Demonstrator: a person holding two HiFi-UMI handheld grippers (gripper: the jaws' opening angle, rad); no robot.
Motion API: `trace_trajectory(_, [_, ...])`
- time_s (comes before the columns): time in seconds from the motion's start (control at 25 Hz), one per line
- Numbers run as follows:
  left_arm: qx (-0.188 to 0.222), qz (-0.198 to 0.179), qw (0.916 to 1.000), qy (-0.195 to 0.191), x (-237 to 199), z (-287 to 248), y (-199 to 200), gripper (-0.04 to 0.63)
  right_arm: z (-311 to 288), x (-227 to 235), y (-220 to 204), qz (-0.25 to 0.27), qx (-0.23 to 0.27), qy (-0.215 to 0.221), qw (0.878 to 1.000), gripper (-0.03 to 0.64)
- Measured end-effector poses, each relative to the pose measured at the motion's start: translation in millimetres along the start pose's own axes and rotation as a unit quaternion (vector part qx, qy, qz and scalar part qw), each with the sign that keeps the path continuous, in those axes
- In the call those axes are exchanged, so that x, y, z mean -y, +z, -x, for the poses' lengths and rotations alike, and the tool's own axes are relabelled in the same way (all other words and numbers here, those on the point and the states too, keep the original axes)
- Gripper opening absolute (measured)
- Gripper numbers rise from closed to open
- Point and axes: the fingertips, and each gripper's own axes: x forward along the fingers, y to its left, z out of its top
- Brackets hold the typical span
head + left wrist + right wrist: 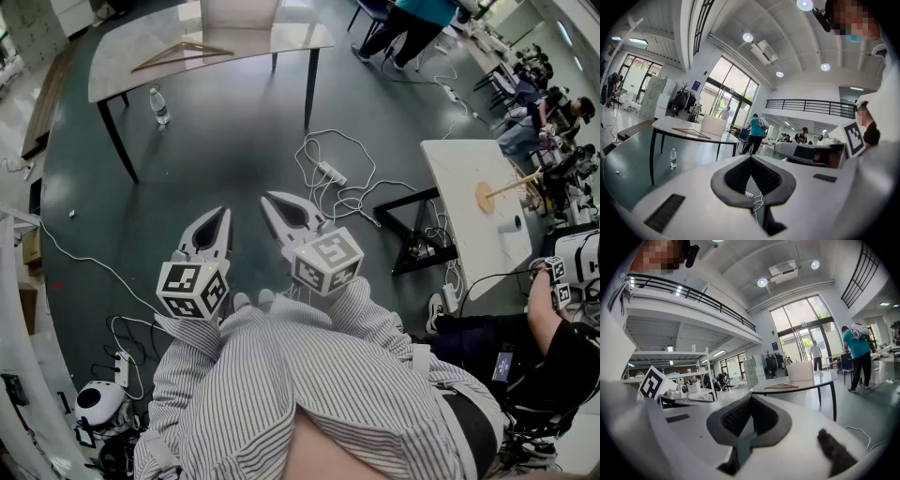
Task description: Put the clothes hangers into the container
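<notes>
- Dark grey floor stretches between the person and the table (122,56). A wooden hanger (183,53) lies there near the white container (239,11), well apart from both grippers.
- The left gripper (219,217) and right gripper (272,202) are each pressed together on nothing.
- The likely risk is that the cables (342,187) sprawled on the floor could catch a foot on the way over.
- Only the head view shows the cables' full spread. The gripper views show the container's upright wall.

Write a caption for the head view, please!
Left gripper and right gripper, both shut and empty, face a table with a hanger and box.
</notes>
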Motion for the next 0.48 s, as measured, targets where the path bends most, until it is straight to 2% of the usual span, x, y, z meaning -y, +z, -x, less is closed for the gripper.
trace_trajectory(0.24, [0.009,-0.011,0.9999,0.002,1,-15,16,0.009,-9,2,1,0.005,-0.009,0.003,1.000,0.011])
trace_trajectory(0.48, [0.007,-0.009,0.9998,0.013,-4,-9,13,0.009,-14,-9,-7,0.006,-0.019,0.012,1.000,0.011])
